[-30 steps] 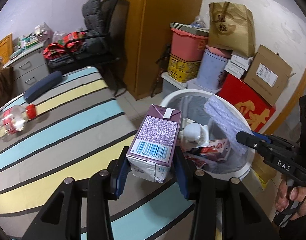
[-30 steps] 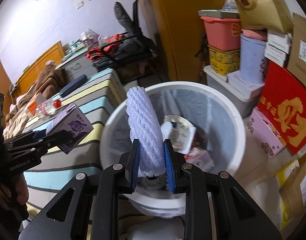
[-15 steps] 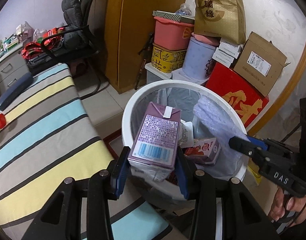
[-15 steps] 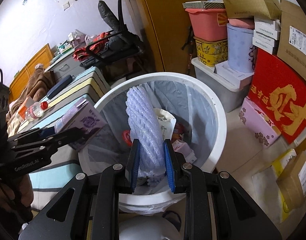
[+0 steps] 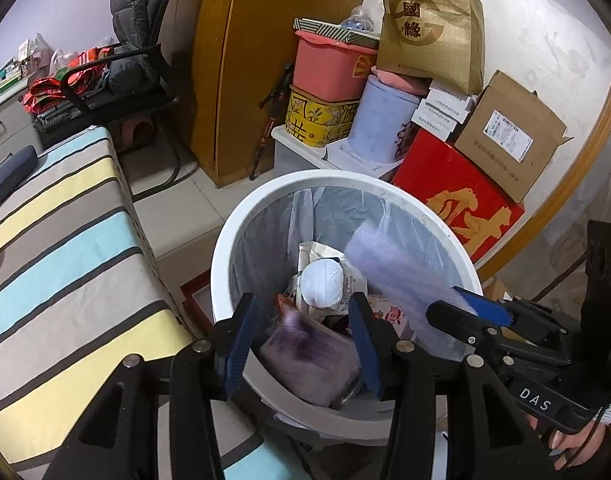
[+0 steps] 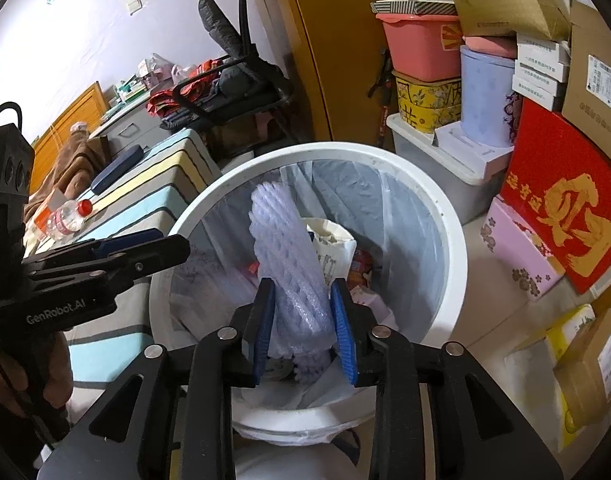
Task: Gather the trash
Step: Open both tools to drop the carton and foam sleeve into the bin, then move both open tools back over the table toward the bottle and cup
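A white trash bin (image 5: 265, 204) lined with a clear bag stands on the floor, also seen in the right wrist view (image 6: 453, 248). My left gripper (image 5: 301, 344) is open over its near rim; the purple carton (image 5: 309, 356) is blurred, dropping free between the fingers into the bin. My right gripper (image 6: 303, 332) is open over the bin, and the lilac foam net sleeve (image 6: 285, 256) stands loosely between its pads, blurred in the left wrist view (image 5: 393, 272). Wrappers and a white lidded cup (image 5: 320, 282) lie inside the bin.
A striped blue, yellow and grey bed (image 5: 57, 256) is left of the bin, with a plastic bottle (image 6: 67, 216) on it. Stacked boxes, a red box (image 5: 457, 192), tubs and a paper bag crowd the wall behind. A black chair (image 5: 129, 64) stands further back.
Both grippers moved from the bed side to over the bin. The left jaws opened and the carton fell away from them. The right jaws widened around the foam sleeve.
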`<action>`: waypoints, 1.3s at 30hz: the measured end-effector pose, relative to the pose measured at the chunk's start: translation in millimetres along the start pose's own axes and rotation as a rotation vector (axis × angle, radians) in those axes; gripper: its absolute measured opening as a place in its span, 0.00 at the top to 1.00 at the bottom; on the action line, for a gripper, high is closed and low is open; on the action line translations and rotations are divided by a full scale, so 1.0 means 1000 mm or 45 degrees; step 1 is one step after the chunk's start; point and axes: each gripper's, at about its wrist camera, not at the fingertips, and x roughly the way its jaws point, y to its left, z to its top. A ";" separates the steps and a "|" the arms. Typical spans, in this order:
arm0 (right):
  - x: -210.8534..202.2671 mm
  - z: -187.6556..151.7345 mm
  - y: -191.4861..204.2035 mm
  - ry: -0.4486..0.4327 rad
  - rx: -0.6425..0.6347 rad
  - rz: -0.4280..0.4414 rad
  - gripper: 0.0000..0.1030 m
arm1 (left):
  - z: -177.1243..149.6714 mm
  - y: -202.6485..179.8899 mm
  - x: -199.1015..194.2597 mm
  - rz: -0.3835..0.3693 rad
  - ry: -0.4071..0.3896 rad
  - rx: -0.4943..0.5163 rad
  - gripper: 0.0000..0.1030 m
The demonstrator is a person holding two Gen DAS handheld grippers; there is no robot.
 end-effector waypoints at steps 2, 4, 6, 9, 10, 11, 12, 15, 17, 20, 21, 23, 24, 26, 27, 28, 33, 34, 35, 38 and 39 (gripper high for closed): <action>0.000 0.001 0.000 -0.003 0.003 0.000 0.67 | 0.000 0.001 -0.001 0.008 -0.001 0.000 0.51; 0.001 0.001 0.000 -0.009 0.011 0.001 0.64 | 0.000 0.004 -0.003 0.012 -0.002 -0.008 0.51; 0.001 0.002 -0.001 -0.015 0.019 0.004 0.60 | -0.001 0.006 -0.005 0.019 -0.002 -0.010 0.51; -0.001 0.002 0.001 -0.021 0.025 0.017 0.54 | -0.003 0.007 -0.011 0.026 -0.011 -0.005 0.51; -0.002 0.003 0.001 -0.024 0.025 0.021 0.54 | -0.004 0.008 -0.013 0.032 -0.015 -0.005 0.51; -0.002 0.003 0.003 -0.026 0.024 0.023 0.54 | -0.005 0.009 -0.014 0.040 -0.017 -0.007 0.51; -0.003 0.003 0.004 -0.028 0.022 0.026 0.54 | -0.006 0.011 -0.016 0.045 -0.018 -0.011 0.51; -0.007 0.004 0.008 -0.032 0.013 0.041 0.54 | -0.010 0.018 -0.020 0.042 -0.011 -0.036 0.51; -0.009 0.004 0.011 -0.032 0.002 0.052 0.54 | -0.014 0.022 -0.024 0.047 -0.010 -0.052 0.51; -0.011 0.003 0.018 -0.028 -0.017 0.070 0.54 | -0.021 0.028 -0.031 0.070 -0.017 -0.065 0.51; -0.012 0.002 0.021 -0.026 -0.025 0.077 0.54 | -0.023 0.030 -0.034 0.072 -0.020 -0.070 0.51; -0.014 0.000 0.028 -0.027 -0.043 0.096 0.54 | -0.029 0.034 -0.040 0.091 -0.024 -0.082 0.51; -0.015 0.000 0.032 -0.027 -0.054 0.107 0.54 | -0.032 0.037 -0.043 0.099 -0.023 -0.091 0.51; -0.018 -0.002 0.039 -0.032 -0.076 0.125 0.54 | -0.037 0.043 -0.048 0.115 -0.020 -0.113 0.51; -0.019 -0.002 0.044 -0.034 -0.085 0.139 0.54 | -0.040 0.047 -0.052 0.126 -0.022 -0.124 0.51; -0.020 -0.003 0.048 -0.036 -0.091 0.152 0.54 | -0.044 0.051 -0.056 0.135 -0.028 -0.134 0.51; -0.021 -0.006 0.068 -0.025 -0.126 0.222 0.54 | -0.061 0.070 -0.080 0.180 -0.063 -0.177 0.51; -0.021 -0.006 0.074 -0.019 -0.135 0.247 0.54 | -0.064 0.074 -0.086 0.190 -0.073 -0.187 0.51; -0.021 -0.008 0.079 -0.015 -0.143 0.267 0.54 | -0.068 0.078 -0.093 0.202 -0.082 -0.197 0.51; -0.023 -0.010 0.095 -0.005 -0.180 0.313 0.54 | -0.078 0.090 -0.112 0.240 -0.116 -0.229 0.51; -0.024 -0.011 0.102 -0.004 -0.199 0.329 0.54 | -0.081 0.094 -0.118 0.251 -0.127 -0.238 0.51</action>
